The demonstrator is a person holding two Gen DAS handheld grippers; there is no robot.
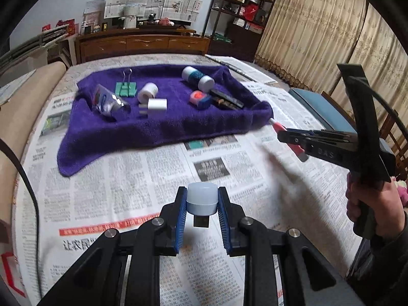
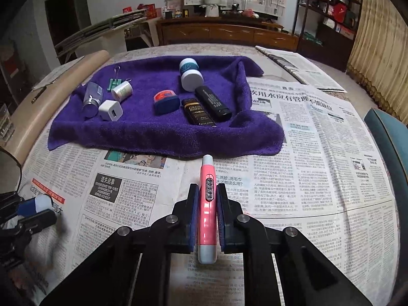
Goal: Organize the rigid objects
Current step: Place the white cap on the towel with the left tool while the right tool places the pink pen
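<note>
My left gripper (image 1: pixel 202 199) is shut on a small white-domed USB night light (image 1: pixel 202 196), held above the newspaper; it shows at the left edge of the right wrist view (image 2: pixel 42 204). My right gripper (image 2: pixel 207 191) is shut on a pink and grey pen-shaped tool (image 2: pixel 207 204), also seen from the left wrist view (image 1: pixel 285 134) near the towel's right corner. A purple towel (image 2: pixel 158 135) holds a white charger cube (image 2: pixel 111 111), tape roll (image 2: pixel 122 89), green binder clip (image 2: pixel 113 83), clear bottle (image 2: pixel 91 99), blue-red case (image 2: pixel 165 100), two black boxes (image 2: pixel 213 100) and a white-capped jar (image 2: pixel 190 74).
Newspaper (image 2: pixel 306 153) covers the table. A folded newspaper (image 2: pixel 301 68) lies at the far right. A teal chair (image 2: pixel 387 132) stands at the right edge. A wooden sideboard (image 2: pixel 224 33) and shelves (image 2: pixel 329 12) stand behind.
</note>
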